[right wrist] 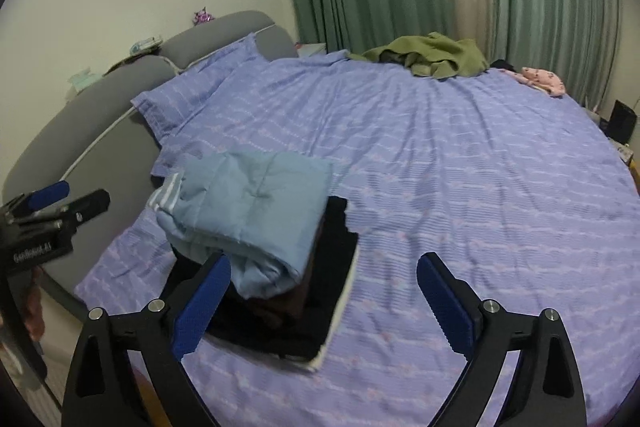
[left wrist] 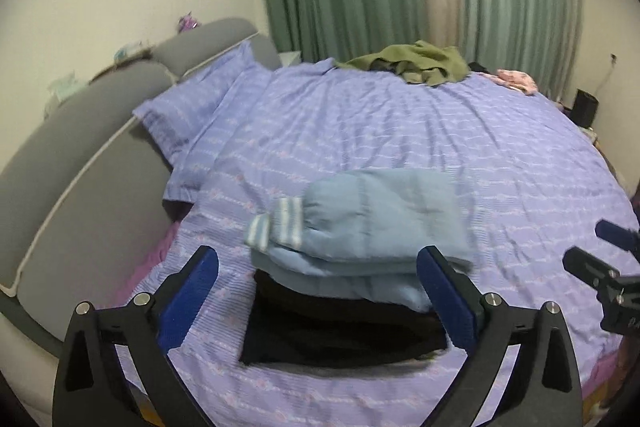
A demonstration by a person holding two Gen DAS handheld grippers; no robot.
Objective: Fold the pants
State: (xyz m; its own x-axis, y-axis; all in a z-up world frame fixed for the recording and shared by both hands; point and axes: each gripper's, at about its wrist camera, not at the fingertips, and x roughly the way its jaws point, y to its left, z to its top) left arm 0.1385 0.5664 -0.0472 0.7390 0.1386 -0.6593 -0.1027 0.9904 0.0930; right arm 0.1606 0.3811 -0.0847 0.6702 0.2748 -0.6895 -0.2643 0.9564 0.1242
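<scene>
Left wrist view: folded light-blue pants [left wrist: 376, 223] top a dark stack [left wrist: 344, 331]; both grippers' jaws wide, empty

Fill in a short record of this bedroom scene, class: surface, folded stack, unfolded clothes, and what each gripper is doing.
surface: bed with purple striped sheet
folded stack: light blue pants on top of dark folded clothes, near edge of the bed
unfolded clothes: green garment and pink garment at far side
pillow: by grey headboard
left gripper: open, holding nothing
right gripper: open, holding nothing
</scene>
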